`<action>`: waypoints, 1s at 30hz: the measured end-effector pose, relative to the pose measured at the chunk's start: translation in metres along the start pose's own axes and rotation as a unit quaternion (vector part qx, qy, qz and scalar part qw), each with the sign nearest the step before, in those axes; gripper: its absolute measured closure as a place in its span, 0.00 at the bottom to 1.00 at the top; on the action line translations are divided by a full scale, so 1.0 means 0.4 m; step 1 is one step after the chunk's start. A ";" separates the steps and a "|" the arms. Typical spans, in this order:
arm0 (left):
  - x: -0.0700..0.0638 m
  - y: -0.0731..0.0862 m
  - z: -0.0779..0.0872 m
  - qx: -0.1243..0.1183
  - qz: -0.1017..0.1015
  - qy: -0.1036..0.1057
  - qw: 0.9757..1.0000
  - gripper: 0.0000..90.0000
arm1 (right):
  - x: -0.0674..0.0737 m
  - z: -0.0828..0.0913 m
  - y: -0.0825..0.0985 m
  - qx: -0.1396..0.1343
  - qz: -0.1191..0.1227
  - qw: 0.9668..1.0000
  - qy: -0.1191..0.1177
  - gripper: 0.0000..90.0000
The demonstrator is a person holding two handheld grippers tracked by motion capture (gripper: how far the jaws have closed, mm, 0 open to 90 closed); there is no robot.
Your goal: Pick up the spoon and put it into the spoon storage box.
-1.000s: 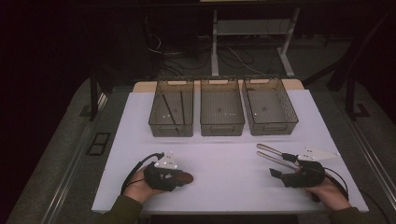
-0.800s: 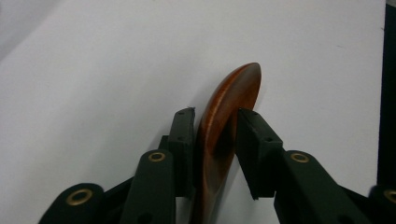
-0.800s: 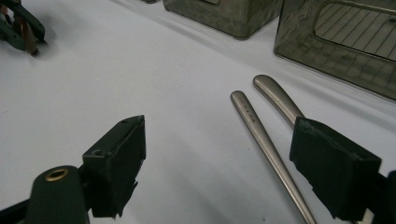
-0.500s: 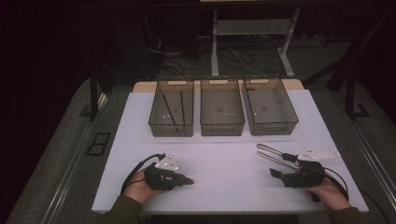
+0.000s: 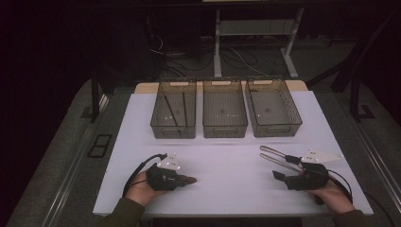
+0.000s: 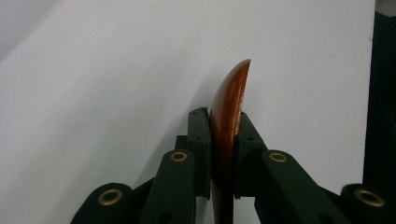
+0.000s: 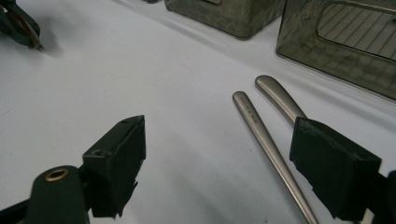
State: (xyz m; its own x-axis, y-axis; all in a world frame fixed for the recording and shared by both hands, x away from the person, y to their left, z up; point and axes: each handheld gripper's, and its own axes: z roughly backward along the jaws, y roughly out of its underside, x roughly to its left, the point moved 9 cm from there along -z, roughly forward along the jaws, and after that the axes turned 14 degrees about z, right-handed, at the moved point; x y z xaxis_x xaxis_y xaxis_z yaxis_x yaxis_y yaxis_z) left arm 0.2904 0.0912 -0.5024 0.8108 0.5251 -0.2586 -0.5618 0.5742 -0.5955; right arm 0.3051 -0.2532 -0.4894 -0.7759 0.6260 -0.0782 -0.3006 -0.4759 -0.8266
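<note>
Left gripper [image 5: 182, 179]: its jaws are pinching a brown wooden utensil [image 6: 229, 116], whose rounded tip is sticking out past the pads; the gripper is hovering low over the near left part of the white table [image 5: 227, 189].
Right gripper [image 5: 279, 175]: its jaws are standing wide apart and gripping nothing, sitting low at the near right of the table.
Metal handles [image 7: 268, 135]: two slim steel handles are lying side by side on the table between the spread jaws of the right gripper, one of them running under the jaw at the right of the right gripper view; what kind of cutlery they are cannot be told.
Left bin [image 5: 173, 116]: two thin dark sticks [image 5: 176, 109] are already lying inside.
Middle bin [image 5: 224, 115]: nothing is showing inside it.
Right bin [image 5: 274, 113]: nothing is showing inside it.
Work done: judging by the layout, the sorting is standing at an early stage, with the sticks binned and the wooden utensil picked up.
Work left: the wooden utensil is waiting to be carried to a bin, and the two metal handles are waiting to be grasped and binned.
</note>
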 end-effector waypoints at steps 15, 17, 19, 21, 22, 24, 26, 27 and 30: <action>0.015 -0.040 0.025 -0.033 0.015 -0.010 0.999 0.88 | 0.027 -0.017 -0.022 -0.018 0.018 1.000 -0.005 0.00; 0.016 -0.048 0.029 -0.037 0.023 -0.010 0.999 0.88 | 0.027 -0.018 -0.024 -0.016 0.018 1.000 -0.001 0.00; 0.018 -0.058 0.031 -0.043 0.025 -0.010 0.999 0.88 | 0.031 -0.022 -0.022 -0.011 0.022 1.000 -0.002 0.00; 0.018 -0.068 0.033 -0.047 0.029 -0.010 0.998 0.88 | 0.035 -0.028 -0.020 -0.008 0.024 1.000 -0.008 0.00; 0.018 -0.074 0.034 -0.049 0.031 -0.009 0.998 0.88 | 0.037 -0.030 -0.018 -0.005 0.022 1.000 -0.011 0.00; 0.019 -0.084 0.037 -0.053 0.033 -0.007 0.998 0.88 | 0.042 -0.036 -0.017 -0.003 0.025 1.000 -0.014 0.00; 0.018 -0.095 0.037 -0.059 0.036 -0.003 0.998 0.88 | 0.049 -0.041 -0.015 0.003 0.031 0.999 -0.018 0.00; 0.018 -0.100 0.037 -0.061 0.036 -0.001 0.997 0.88 | 0.053 -0.043 -0.015 0.004 0.034 0.999 -0.021 0.00; 0.016 -0.116 0.037 -0.066 0.036 0.001 0.997 0.88 | 0.059 -0.045 -0.017 0.004 0.038 0.999 -0.025 0.00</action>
State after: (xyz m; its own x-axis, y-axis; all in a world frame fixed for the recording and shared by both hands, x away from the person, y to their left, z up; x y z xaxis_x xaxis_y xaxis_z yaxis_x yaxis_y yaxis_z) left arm 0.3192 0.0773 -0.4651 0.7691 0.5612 -0.3058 -0.5926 0.4473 -0.6699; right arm 0.2989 -0.2240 -0.4957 -0.8236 0.5561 -0.1114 -0.2449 -0.5258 -0.8146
